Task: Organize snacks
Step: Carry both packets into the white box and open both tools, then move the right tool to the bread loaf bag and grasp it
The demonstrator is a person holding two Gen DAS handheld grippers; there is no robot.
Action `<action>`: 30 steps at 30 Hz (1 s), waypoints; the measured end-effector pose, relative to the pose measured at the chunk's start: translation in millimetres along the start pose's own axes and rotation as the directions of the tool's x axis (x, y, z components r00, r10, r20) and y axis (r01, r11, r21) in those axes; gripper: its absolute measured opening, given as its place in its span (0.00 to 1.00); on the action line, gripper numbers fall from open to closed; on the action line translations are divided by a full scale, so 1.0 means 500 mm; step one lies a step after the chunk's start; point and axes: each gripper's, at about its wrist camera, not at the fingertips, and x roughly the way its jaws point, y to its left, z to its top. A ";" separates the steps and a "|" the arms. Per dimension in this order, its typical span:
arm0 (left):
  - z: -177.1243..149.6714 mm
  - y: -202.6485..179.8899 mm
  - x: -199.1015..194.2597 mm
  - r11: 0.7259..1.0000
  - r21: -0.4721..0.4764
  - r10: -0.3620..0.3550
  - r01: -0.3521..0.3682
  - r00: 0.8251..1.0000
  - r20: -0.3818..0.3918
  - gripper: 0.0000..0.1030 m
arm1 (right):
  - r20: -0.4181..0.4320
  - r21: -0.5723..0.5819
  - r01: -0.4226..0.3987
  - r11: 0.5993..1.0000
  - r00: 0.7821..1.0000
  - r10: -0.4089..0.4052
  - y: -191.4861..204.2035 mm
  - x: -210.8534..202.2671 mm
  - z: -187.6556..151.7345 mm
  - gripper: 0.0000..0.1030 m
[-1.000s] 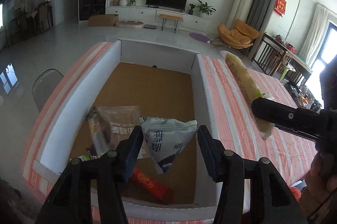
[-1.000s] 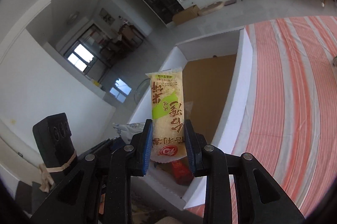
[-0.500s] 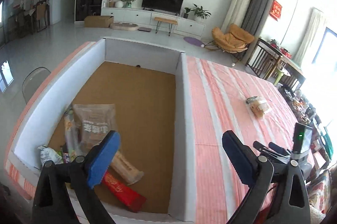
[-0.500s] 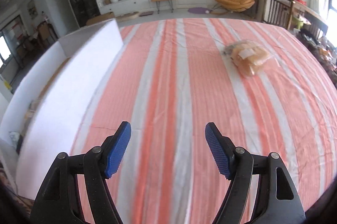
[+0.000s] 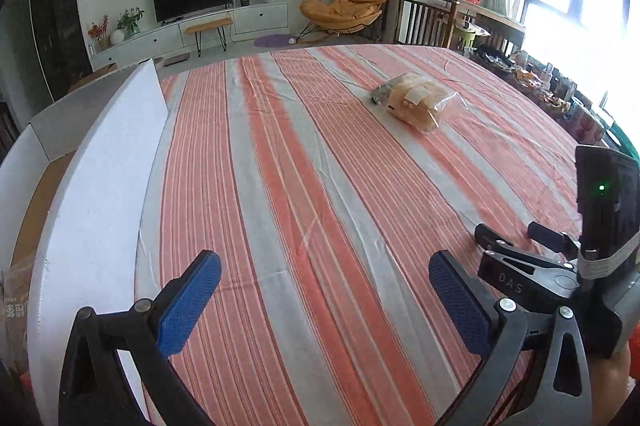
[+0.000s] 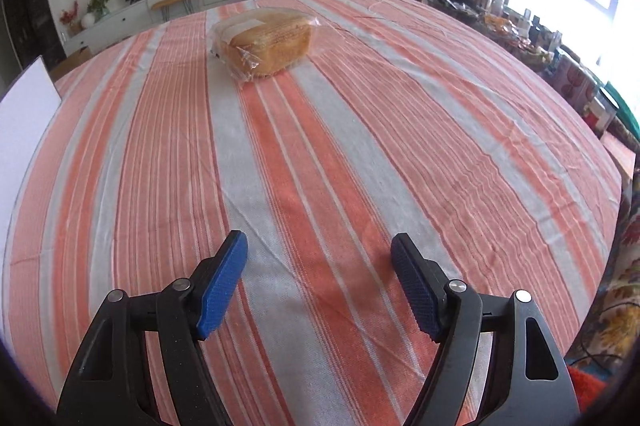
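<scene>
Left tongs [image 5: 324, 290]: spread wide, nothing between the pads [image 5: 188, 302], which are blue with a fine knurled texture; the jaws have just been opening. Right tongs [image 6: 320, 278]: also apart, somewhat narrower, nothing between them; they opened within the last second and I read them as steady now.

Both sets hang over the counter [image 6: 360, 154], covered in a woven cloth of orange and pale grey stripes, lightly creased.

The one snack I see outside the box is a bread loaf [image 6: 266, 44], blocky, golden-brown crust, sealed in crinkled clear film. It lies on the cloth well ahead of the right tongs and slightly left of their centre line; from the left tongs it is ahead and to the right [image 5: 416, 102].

Box [image 5: 100, 194]: smooth white foam-like wall, brown cardboard floor, just left of the left tongs. Its contents are barely visible from here.

The right tongs' black body shows at the left view's right edge [image 5: 532, 254].
</scene>
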 end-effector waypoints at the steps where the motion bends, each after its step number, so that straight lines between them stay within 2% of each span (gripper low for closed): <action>1: 0.000 0.002 0.028 1.000 0.001 0.022 -0.022 1.000 -0.018 1.00 | 0.000 0.004 -0.002 1.000 1.000 0.002 -0.002 0.003 -0.001 0.76; 3: -0.001 0.014 0.078 0.999 -0.001 0.046 -0.046 0.997 -0.057 1.00 | -0.002 0.018 -0.001 1.000 1.000 0.001 -0.006 0.012 0.001 0.80; 7: -0.009 0.033 0.137 0.996 -0.016 0.083 -0.085 0.990 -0.114 0.99 | -0.001 0.026 0.001 1.000 1.000 -0.001 -0.007 0.014 0.001 0.82; 14: -0.019 0.039 0.142 0.997 -0.051 0.056 -0.062 0.993 -0.106 1.00 | -0.001 0.026 0.000 1.000 1.000 0.000 -0.007 0.014 0.001 0.84; 24: -0.018 0.040 0.145 0.997 -0.048 0.058 -0.064 0.993 -0.107 1.00 | -0.005 0.027 -0.009 1.000 1.000 0.009 -0.006 0.011 0.001 0.86; 26: -0.018 0.040 0.145 0.997 -0.048 0.058 -0.064 0.993 -0.107 1.00 | -0.017 0.035 -0.047 0.998 0.999 0.047 -0.010 0.009 0.006 0.87; 28: -0.018 0.040 0.145 0.997 -0.048 0.058 -0.063 0.993 -0.107 1.00 | -0.018 0.073 -0.171 0.983 0.985 0.173 -0.025 0.007 0.022 0.87; 30: -0.018 0.040 0.145 0.997 -0.048 0.058 -0.064 0.993 -0.107 1.00 | 0.003 0.042 -0.262 0.964 0.965 0.262 -0.032 0.011 0.061 0.86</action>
